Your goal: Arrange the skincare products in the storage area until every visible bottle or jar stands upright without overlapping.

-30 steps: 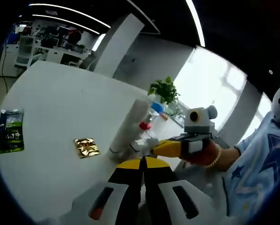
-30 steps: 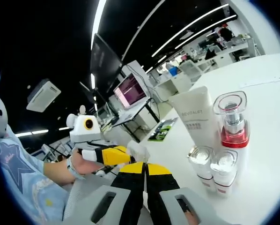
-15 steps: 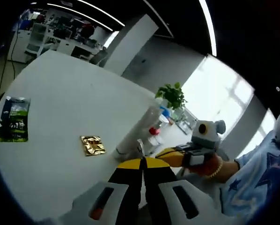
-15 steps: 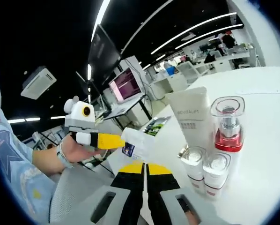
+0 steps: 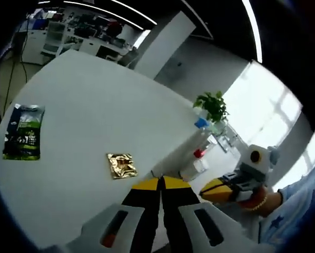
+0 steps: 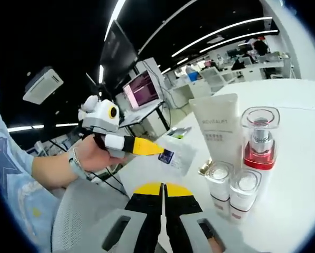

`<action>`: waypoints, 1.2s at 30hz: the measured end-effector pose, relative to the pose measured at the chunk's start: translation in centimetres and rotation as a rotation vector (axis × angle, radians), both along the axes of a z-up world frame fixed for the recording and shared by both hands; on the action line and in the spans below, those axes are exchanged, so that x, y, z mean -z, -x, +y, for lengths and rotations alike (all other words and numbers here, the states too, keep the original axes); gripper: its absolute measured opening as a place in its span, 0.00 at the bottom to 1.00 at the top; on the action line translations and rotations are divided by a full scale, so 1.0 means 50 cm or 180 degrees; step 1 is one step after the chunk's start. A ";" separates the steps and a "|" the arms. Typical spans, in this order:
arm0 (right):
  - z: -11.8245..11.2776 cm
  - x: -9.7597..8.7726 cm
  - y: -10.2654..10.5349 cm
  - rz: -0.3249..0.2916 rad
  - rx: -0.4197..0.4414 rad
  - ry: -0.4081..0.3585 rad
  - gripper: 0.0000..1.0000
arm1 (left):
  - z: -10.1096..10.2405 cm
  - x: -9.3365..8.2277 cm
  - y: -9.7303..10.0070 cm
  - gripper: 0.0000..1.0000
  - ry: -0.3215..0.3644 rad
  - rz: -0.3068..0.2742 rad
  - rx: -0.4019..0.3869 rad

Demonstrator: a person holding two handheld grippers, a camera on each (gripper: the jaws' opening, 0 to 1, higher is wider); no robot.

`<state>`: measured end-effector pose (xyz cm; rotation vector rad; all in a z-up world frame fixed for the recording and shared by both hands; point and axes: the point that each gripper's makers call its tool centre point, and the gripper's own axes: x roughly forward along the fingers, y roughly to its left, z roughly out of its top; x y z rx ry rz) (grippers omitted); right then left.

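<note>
Where the white table fills the left gripper view, left gripper sits low at centre, yellow-tipped jaws pressed together, nothing between them. Gold foil sachet lies flat just ahead of the tips; green-and-black packet lies flat well off to the view's left, near table edge. Skincare cluster stands beyond the sachet twd far edge: tall white tube upright, red-collared bottle and small jars beside it, too small to separate. Potted plant behind, by bright window.

Right gripper view: right gripper also has jaws together, empty, tips near the products. White tube stands upright, lettering facing cam. Clear-capped pump bottle w/ red collar upright just beside it, to view's right. Two small white jars upright in front, side by side, touching or nearly so – cannot tell. Left gripper comes in from view's left, held by person's hand w/ bracelet; its yellow tips meet a clear sample sachet w/ dark blue label, apparently pinched at its edge, sachet held near the tube
</note>
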<state>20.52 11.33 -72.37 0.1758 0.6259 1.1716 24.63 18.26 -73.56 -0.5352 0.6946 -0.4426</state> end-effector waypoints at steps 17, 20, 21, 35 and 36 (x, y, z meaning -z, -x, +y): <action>-0.003 -0.001 -0.002 0.0023 0.0013 -0.0001 0.00 | -0.006 0.161 0.018 0.00 -0.0360 0.0775 0.0068; -0.004 -0.001 -0.002 0.0031 0.0015 0.0001 0.00 | -0.005 0.192 0.026 0.00 -0.0526 0.0944 0.0098; -0.004 -0.001 -0.002 0.0033 0.0017 0.0003 0.00 | -0.001 0.199 0.027 0.00 -0.0607 0.0957 0.0084; -0.007 0.005 -0.003 0.0114 0.0034 0.0018 0.00 | -0.020 0.210 0.018 0.00 -0.1419 0.0633 0.0466; -0.007 0.005 -0.003 0.0117 0.0034 0.0021 0.00 | -0.020 0.210 0.019 0.01 -0.1474 0.0609 0.0482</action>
